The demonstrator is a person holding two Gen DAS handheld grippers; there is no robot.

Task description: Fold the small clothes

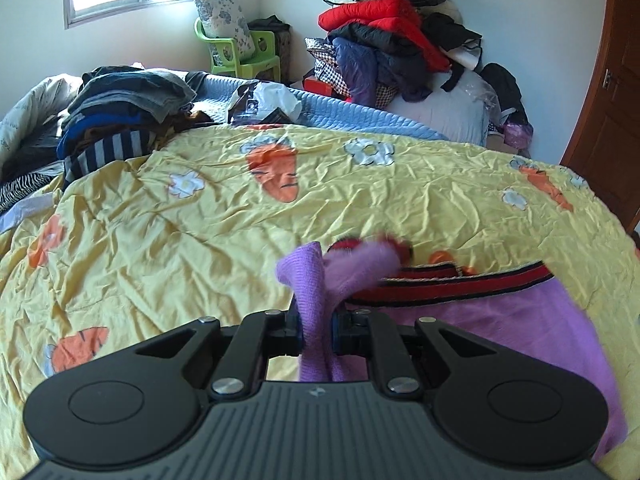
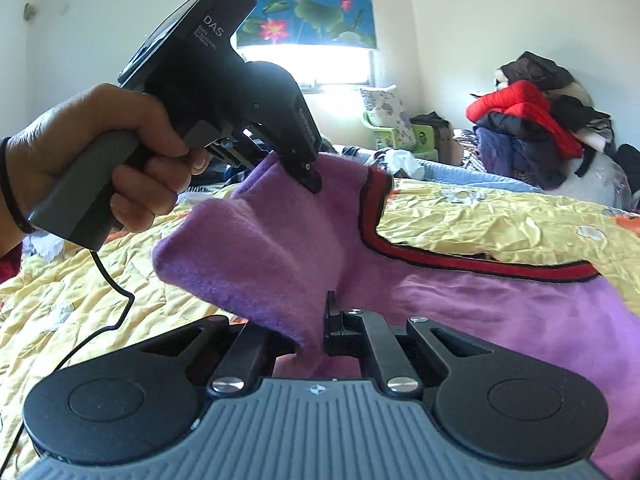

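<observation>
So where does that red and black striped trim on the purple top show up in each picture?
Left wrist view: the striped trim runs across the right of the middle, just beyond the left gripper, which is shut on the purple top.
Right wrist view: the trim curves from upper centre down to the right, above the right gripper.
Shared landmark: the red jacket on the clothes pile by the wall.

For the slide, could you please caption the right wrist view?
Both grippers, right gripper and left gripper, pinch a purple garment above the yellow bedspread.
</observation>
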